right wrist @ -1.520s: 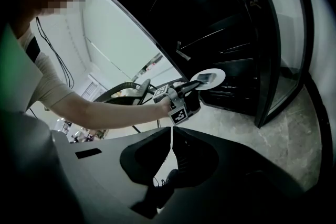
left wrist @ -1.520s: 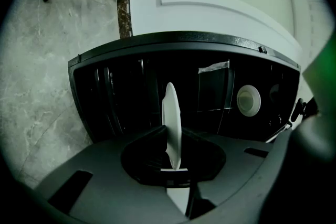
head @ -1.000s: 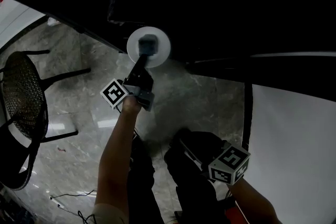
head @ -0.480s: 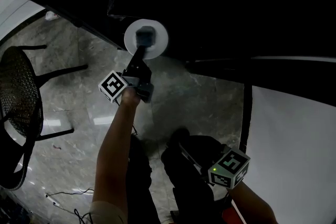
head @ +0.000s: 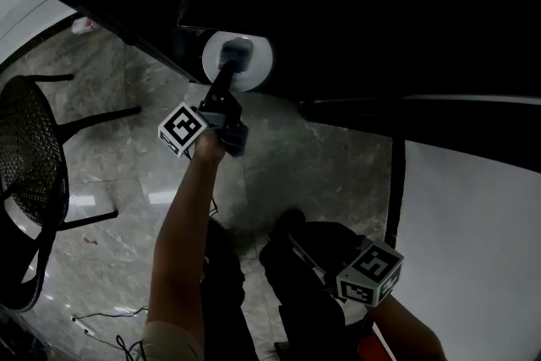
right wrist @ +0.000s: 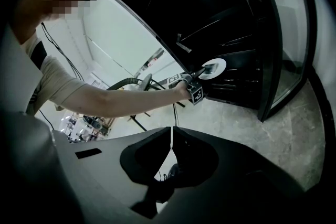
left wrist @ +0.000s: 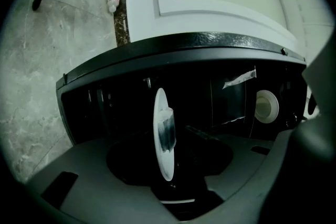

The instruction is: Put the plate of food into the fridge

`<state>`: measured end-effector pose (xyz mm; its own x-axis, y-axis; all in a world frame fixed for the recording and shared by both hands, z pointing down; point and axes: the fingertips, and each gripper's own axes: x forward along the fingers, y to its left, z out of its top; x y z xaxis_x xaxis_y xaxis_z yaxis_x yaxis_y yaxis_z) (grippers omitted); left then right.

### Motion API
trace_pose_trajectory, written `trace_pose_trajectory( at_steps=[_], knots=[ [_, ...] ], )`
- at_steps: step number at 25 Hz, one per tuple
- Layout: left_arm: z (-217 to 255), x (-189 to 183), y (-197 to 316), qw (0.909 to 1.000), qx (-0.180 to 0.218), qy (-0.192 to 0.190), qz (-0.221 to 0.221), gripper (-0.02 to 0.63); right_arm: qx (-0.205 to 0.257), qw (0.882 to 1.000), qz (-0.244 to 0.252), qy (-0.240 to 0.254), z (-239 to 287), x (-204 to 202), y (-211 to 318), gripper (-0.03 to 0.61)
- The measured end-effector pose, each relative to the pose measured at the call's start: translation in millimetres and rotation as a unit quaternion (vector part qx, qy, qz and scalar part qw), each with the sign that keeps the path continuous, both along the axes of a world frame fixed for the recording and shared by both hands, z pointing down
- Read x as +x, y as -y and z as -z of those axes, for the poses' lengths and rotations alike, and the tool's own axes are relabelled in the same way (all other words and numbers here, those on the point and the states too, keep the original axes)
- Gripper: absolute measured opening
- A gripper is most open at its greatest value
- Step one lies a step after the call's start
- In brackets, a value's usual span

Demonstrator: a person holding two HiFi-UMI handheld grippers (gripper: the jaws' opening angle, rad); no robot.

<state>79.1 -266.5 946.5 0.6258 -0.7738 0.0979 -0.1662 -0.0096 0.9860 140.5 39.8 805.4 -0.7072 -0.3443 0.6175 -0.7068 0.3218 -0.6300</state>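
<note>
The left tongs (head: pixel 229 73) reach into the dark open fridge (left wrist: pixel 184 42). Their jaws have just been opening. The white plate (head: pixel 254 63) is between them, but they look let go of it now. The plate is at the front of the fridge's dark inside, and I cannot tell what it sits on. On the plate is one blocky, see-through lump of food (left wrist: pixel 167 131). In the left gripper view the plate shows edge-on, standing up between the jaws.

The right tongs (right wrist: pixel 170 136) are low and near the person's body, well apart from the fridge. Their jaws are squeezed together with nothing in them.

Each pair of tongs has a cube with black and white squares. A little paper tag (left wrist: pixel 239 78) hangs inside the fridge, too small to read. Near it is a round white thing (left wrist: pixel 266 106). A black chair (head: pixel 34 173) stands on the gray stone floor (head: pixel 321 156).
</note>
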Motion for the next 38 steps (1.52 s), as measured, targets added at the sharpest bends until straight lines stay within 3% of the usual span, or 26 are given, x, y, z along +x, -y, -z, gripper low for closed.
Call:
trace_pose_trajectory(
  at_steps=[3,9,18,24,33,38],
  knots=[
    [10,4,2,0.9992,0.022,0.030,-0.017,0.287,-0.003,1.000,0.000,-0.001,0,0,-1,0.028],
    [15,2,-15,0.9932,0.039,0.097,-0.051,0.352,0.000,1.000,0.009,-0.002,1,-8,2,0.028],
    [11,18,-45,0.9864,0.037,0.115,-0.111,0.356,-0.003,1.000,0.020,-0.007,-1,-16,1,0.028],
    [18,32,-30,0.9842,0.048,0.113,-0.127,0.356,-0.013,1.000,0.017,-0.001,-4,-18,-7,0.028],
    [8,37,6,0.9769,0.029,0.160,-0.138,0.356,-0.023,1.000,0.010,0.001,-7,-11,-8,0.028],
    [7,18,-24,0.9731,0.023,0.179,-0.143,0.367,-0.025,0.999,0.022,0.003,-3,-16,-9,0.028]
  ],
)
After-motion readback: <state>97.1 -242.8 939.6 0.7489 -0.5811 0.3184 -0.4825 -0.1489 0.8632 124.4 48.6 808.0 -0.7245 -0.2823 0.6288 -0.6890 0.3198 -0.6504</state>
